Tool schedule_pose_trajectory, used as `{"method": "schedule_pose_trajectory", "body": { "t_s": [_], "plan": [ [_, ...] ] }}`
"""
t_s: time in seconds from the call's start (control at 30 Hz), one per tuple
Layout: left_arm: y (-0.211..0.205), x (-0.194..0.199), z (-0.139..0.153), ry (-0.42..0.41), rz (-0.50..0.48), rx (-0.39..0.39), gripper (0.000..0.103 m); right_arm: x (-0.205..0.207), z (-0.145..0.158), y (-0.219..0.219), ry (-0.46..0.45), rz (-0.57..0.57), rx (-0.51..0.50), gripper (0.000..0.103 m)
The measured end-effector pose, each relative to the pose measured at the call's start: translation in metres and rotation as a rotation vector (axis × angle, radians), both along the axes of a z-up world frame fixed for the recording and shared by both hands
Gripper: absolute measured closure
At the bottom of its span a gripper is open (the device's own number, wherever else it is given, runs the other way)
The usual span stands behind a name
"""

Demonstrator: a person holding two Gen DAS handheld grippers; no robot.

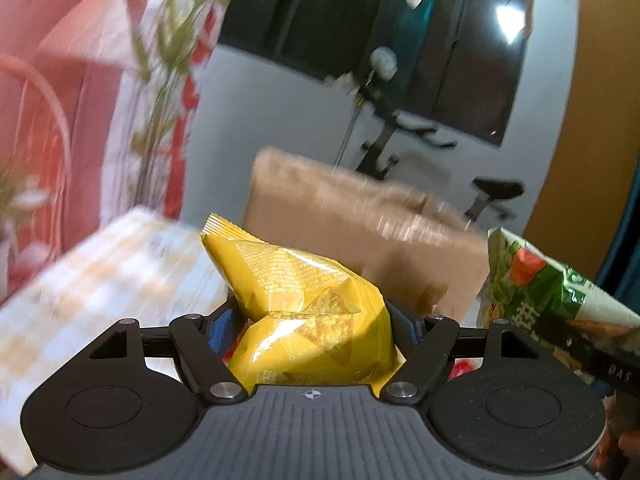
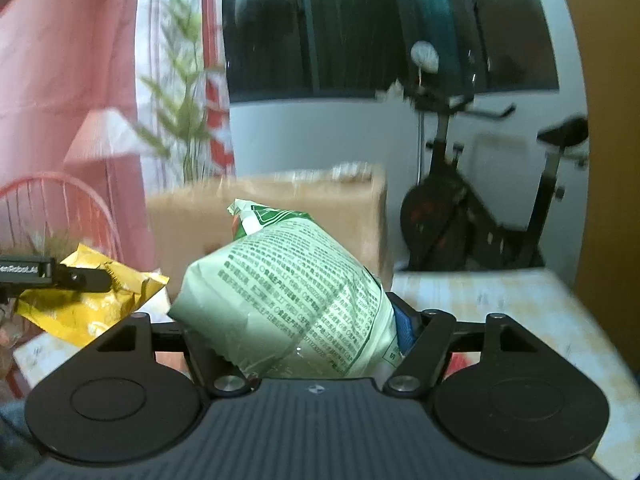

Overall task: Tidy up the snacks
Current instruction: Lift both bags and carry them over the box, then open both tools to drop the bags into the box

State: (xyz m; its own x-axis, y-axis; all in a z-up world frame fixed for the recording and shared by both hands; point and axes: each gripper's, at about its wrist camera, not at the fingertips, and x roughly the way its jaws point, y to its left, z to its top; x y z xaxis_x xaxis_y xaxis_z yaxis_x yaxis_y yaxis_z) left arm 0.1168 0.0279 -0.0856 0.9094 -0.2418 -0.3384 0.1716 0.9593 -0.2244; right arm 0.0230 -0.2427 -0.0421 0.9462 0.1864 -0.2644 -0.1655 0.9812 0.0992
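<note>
Snacks number two: left gripper (image 1: 312,320) fingers clamp one yellow bag (image 1: 304,300), right gripper (image 2: 308,320) fingers one green bag (image 2: 288,300).

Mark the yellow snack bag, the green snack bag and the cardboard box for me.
yellow snack bag (image 1: 304,304): left wrist view, crumpled middle of the pack.
green snack bag (image 2: 296,292): right wrist view, printed back panel.
cardboard box (image 2: 304,196): right wrist view, front wall near the top edge.
</note>
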Motion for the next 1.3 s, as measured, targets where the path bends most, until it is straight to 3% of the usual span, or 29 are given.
{"method": "schedule_pose_trajectory", "body": {
  "t_s": [0.2,0.5,0.67,0.97,1.13,1.2,1.3],
  "plan": [
    [-0.002,0.028,0.053,-0.101,-0.053,0.028,0.025,0.024,0.058,-0.009,-0.125,0.03,0.071,0.032],
    [-0.024,0.109,0.094,-0.138,-0.064,0.095,0.025,0.116,0.1,0.002,-0.151,0.062,0.158,0.032],
    [-0.031,0.146,0.097,-0.118,-0.043,0.149,0.025,0.165,0.092,0.003,-0.06,0.032,0.277,0.032],
    [-0.04,0.189,0.082,-0.07,-0.036,0.223,0.022,0.206,0.074,0.011,0.058,-0.013,0.252,0.032],
    [-0.033,0.192,0.078,-0.059,-0.025,0.214,0.011,0.218,0.063,0.014,0.138,-0.017,0.256,0.022],
    [-0.03,0.19,0.077,-0.061,-0.018,0.217,0.011,0.215,0.062,0.014,0.129,-0.017,0.256,0.012],
    [-0.023,0.181,0.075,-0.045,-0.009,0.199,0.011,0.206,0.064,0.012,0.095,-0.017,0.25,0.01]
  ]
}}
